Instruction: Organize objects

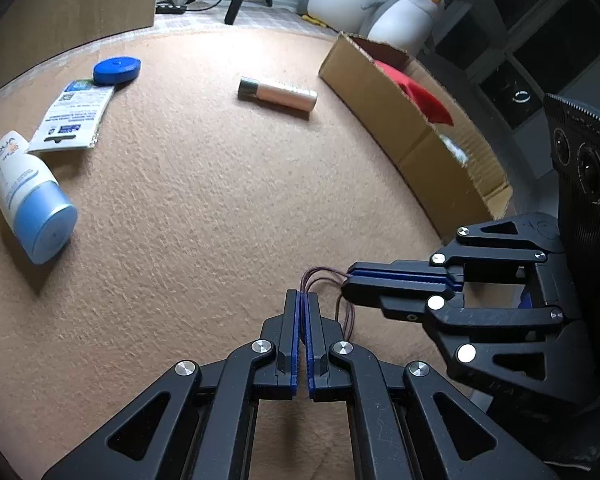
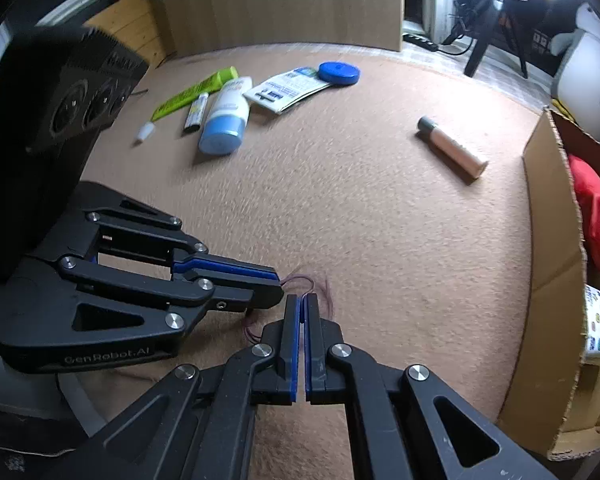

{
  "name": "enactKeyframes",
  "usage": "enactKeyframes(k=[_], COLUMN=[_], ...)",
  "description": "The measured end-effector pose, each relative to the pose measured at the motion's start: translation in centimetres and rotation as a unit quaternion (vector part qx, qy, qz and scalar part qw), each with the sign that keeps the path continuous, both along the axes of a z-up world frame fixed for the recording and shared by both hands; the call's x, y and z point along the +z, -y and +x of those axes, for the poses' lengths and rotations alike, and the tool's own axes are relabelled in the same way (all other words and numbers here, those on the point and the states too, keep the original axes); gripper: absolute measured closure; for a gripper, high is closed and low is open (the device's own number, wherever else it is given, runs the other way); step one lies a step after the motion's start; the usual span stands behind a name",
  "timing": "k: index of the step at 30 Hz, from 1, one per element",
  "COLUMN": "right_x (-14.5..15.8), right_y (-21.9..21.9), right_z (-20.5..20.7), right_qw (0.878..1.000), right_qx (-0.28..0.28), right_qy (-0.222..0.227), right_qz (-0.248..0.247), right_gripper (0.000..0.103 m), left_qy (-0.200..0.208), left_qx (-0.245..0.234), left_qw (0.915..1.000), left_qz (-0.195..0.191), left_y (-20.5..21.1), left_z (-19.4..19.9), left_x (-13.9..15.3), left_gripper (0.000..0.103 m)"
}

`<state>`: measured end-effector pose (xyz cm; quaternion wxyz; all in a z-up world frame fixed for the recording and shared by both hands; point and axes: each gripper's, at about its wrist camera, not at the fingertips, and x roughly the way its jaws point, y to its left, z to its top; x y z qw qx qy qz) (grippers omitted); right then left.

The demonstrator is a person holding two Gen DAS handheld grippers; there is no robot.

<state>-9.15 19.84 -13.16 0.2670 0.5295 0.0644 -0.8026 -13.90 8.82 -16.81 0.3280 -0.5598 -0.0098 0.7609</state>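
Nearest, both tools meet over the tan bench [image 1: 204, 216]: the left hand-held gripper [image 1: 303, 300] has its blue pads pressed all but together, and a thin loop of reddish-brown elastic cord [image 1: 320, 276] rises from its tips; the right hand-held gripper [image 1: 350, 284] comes in from the right at a right angle, its jaws likewise narrow and closed on the far end of the same loop; in the right wrist view the right hand-held gripper [image 2: 302, 300] shows the cord [image 2: 300, 282] running across to the left one [image 2: 278, 284], so the band appears pinched between both tips and spanning the small gap; how firmly each grips is hard to tell.

Farther out, the cardboard box [image 1: 400, 120], open-topped with something red inside, lies to the right of both tools and nearer the right one; judging by that, the right arm seems better placed to carry the band there.

Beyond, a beige tube [image 1: 278, 94] lies roughly crosswise, cap end left, just left of the box; well to the left lie a blue-capped white bottle [image 1: 28, 196], a printed card [image 1: 74, 114] and a blue disc [image 1: 117, 70].
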Motion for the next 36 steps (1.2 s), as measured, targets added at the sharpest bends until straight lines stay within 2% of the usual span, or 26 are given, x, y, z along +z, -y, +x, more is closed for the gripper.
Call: enactKeyframes(k=[9,19,27,36], right_x=[1.4,5.3,9.1,10.5], right_y=[-1.1,-3.3,-8.2,-15.3], right_z=[-0.2,-0.3,-1.1,-0.9], right_qw=[1.000,0.997,0.991,0.981], right_qx=[-0.014,-0.033,-0.087,-0.157], right_qy=[-0.010,-0.055,-0.094,-0.110], right_qz=[-0.016,-0.033,-0.034,-0.019], right_gripper=[0.101,0.101,0.101,0.101], left_qy=[-0.013,-0.061,-0.097,-0.094], left_qx=[0.001,-0.012,-0.048,-0.098], left_qw=[0.9999,0.9973,0.9919,0.9875], left_qz=[0.011,0.037,0.067,0.080], left_y=[0.2,-1.6,-7.3,-15.6], left_z=[-0.3,-1.6,-2.9,-3.1], left_x=[1.6,7.2,11.1,11.3], left_gripper=[0.101,0.101,0.101,0.101])
